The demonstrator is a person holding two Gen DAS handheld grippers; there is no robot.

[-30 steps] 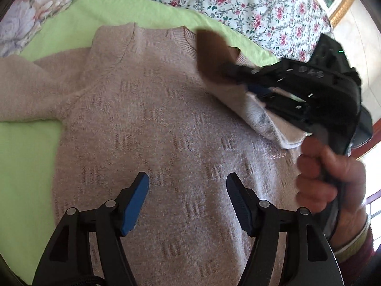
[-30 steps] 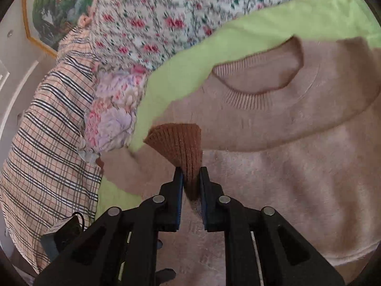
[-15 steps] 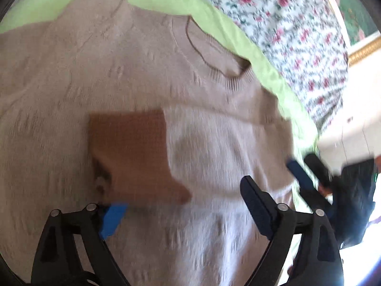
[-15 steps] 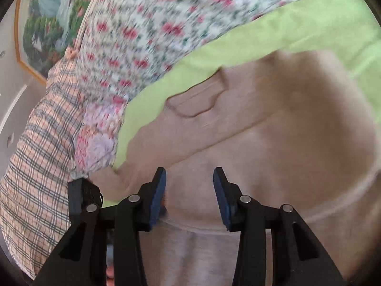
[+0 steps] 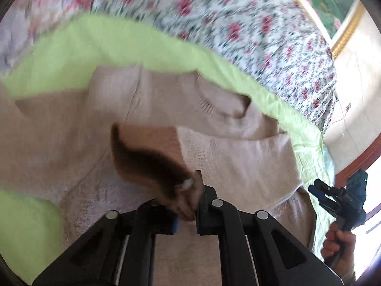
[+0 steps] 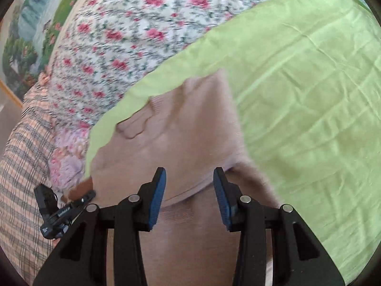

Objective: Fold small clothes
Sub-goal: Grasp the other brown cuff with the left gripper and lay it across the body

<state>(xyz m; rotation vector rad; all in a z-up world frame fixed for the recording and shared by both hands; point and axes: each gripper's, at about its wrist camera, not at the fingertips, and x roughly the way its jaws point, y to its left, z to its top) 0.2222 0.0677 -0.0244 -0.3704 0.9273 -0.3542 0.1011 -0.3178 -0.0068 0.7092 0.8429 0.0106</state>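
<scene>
A beige knit sweater point(image 5: 71, 143) lies front up on a lime green sheet point(image 5: 95, 47), with one sleeve folded across its chest. My left gripper point(image 5: 187, 211) is shut on that sleeve's brown ribbed cuff point(image 5: 152, 164), just above the sweater's body. In the right wrist view the sweater point(image 6: 190, 131) fills the middle, its neckline toward the floral cover. My right gripper point(image 6: 189, 190) is open and empty over the sweater's side. It also shows in the left wrist view point(image 5: 338, 197), held off the sweater's right edge. The left gripper shows at lower left of the right wrist view point(image 6: 71, 200).
A floral bedcover point(image 6: 142, 23) lies beyond the green sheet point(image 6: 309, 95). A plaid cloth point(image 6: 21, 166) lies at the left of the right wrist view. A framed picture point(image 5: 333, 7) hangs on the wall behind the bed.
The right gripper let go of the brown cuff on the sweater's chest, opened and drew back to the right. The left gripper moved in and shut on the cuff.
</scene>
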